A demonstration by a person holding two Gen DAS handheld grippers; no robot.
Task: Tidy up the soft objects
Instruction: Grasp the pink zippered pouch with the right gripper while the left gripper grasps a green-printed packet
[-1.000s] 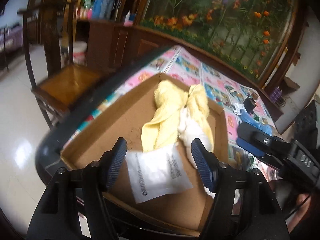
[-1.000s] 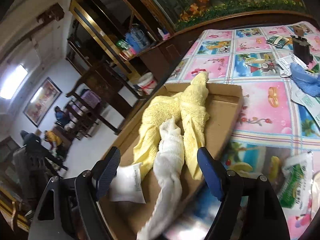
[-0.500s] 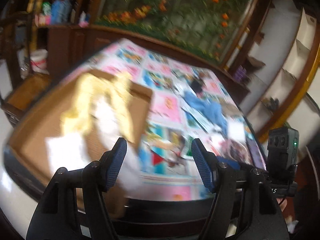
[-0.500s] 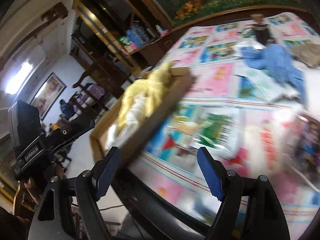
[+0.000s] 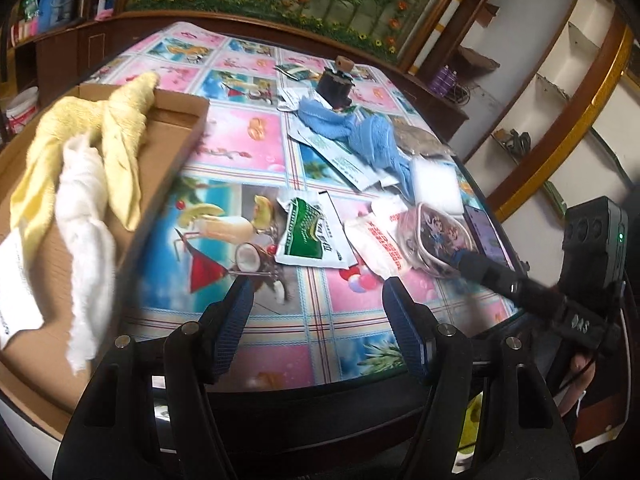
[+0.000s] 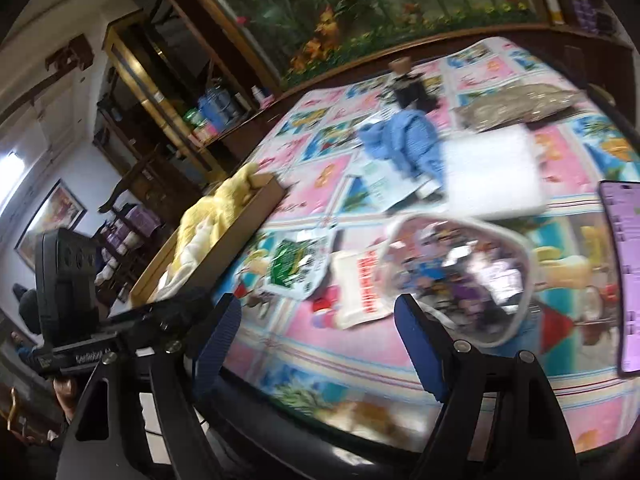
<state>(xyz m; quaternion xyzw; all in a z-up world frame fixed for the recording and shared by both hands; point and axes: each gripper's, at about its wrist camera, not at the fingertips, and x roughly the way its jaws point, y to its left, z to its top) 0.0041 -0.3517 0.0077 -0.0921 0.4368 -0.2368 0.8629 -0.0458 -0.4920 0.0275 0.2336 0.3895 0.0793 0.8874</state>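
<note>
**Clerk:** Soft objects, item one: the blue cloth (image 5: 360, 132), loose on the worktop (image 5: 320, 300), well to the right of the cardboard box (image 5: 176, 128). Already filed in that box: a yellow towel (image 5: 120, 128) and a white cloth (image 5: 84, 204), with a white packet (image 5: 16, 280) at its near end.

**Operator:** What has changed since the last entry?

**Clerk:** A second ago both your tongs hung over the box. Now both views have swung right of it, onto the clutter. Your left tongs (image 5: 318, 320) stand wide apart with nothing between them; your right tongs (image 6: 316, 340) likewise, gaping and empty.

**Operator:** So the box delivery is finished?

**Clerk:** I judge so: you look to be hunting the next piece. Right of the box you have, in order: a green sachet (image 5: 314, 232), a red-lettered white packet (image 5: 380, 240), a cartoon-print pouch (image 6: 456, 268), a white foam block (image 6: 492, 172), a lit phone (image 6: 624, 272). Beyond the blue cloth stands a small dark bottle (image 5: 336, 84). The blue cloth is the likeliest candidate; the foam block may also count.
</note>
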